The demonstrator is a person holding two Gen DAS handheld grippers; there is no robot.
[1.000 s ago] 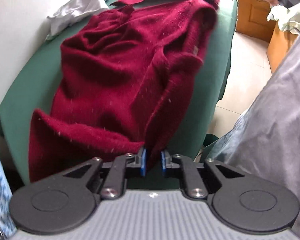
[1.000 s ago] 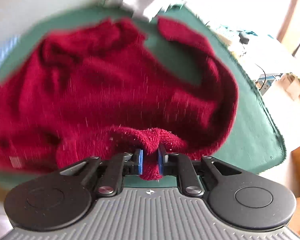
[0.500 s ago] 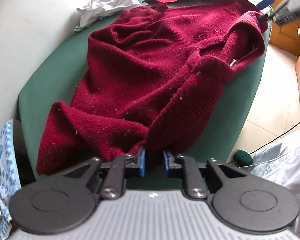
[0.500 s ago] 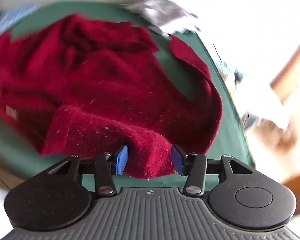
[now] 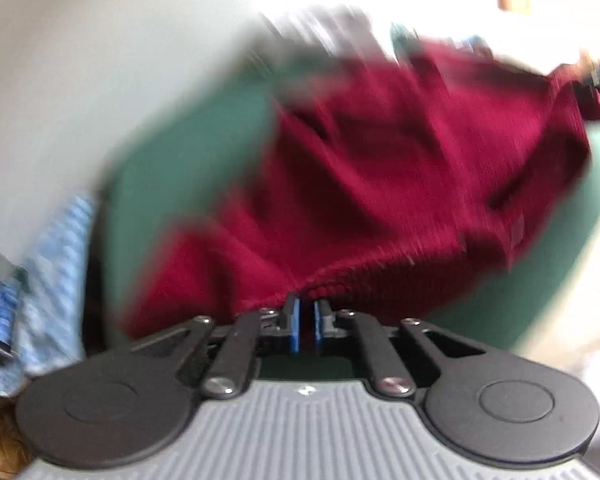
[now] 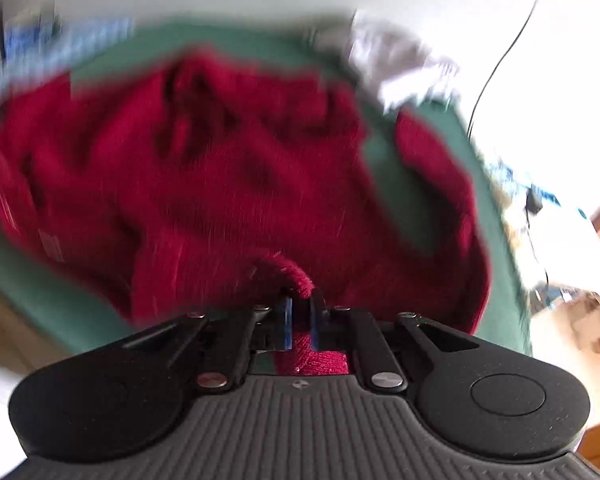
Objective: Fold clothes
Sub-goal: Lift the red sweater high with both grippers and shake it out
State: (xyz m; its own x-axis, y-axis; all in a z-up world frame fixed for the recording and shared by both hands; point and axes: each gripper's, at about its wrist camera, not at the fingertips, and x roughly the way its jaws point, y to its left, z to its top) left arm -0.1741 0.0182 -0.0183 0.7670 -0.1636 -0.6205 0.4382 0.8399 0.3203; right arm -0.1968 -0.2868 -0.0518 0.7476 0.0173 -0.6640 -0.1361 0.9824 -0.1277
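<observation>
A dark red knitted sweater (image 5: pixel 380 184) lies crumpled on a green table cover (image 5: pixel 187 160); both views are motion-blurred. My left gripper (image 5: pixel 307 304) is closing, its blue pads nearly together, with the sweater's ribbed edge pinched at the tips and lifted off the cover. In the right wrist view the sweater (image 6: pixel 219 184) fills the middle of the green cover (image 6: pixel 420 168). My right gripper (image 6: pixel 300 304) is closing too. A fold of red knit sits between its pads and bulges out behind them.
A white garment (image 6: pixel 400 68) lies bunched at the table's far edge. A blue patterned cloth (image 5: pixel 55 264) hangs beside the table on the left, and it shows as a blue blur (image 6: pixel 59 40) in the right wrist view. A pale wall stands behind the table, with bright floor and clutter to the right.
The right jaws stood wide around a thick fold half a second ago and have now closed on it. The left gripper has risen and rolled with the sweater's edge. Both views have blurred.
</observation>
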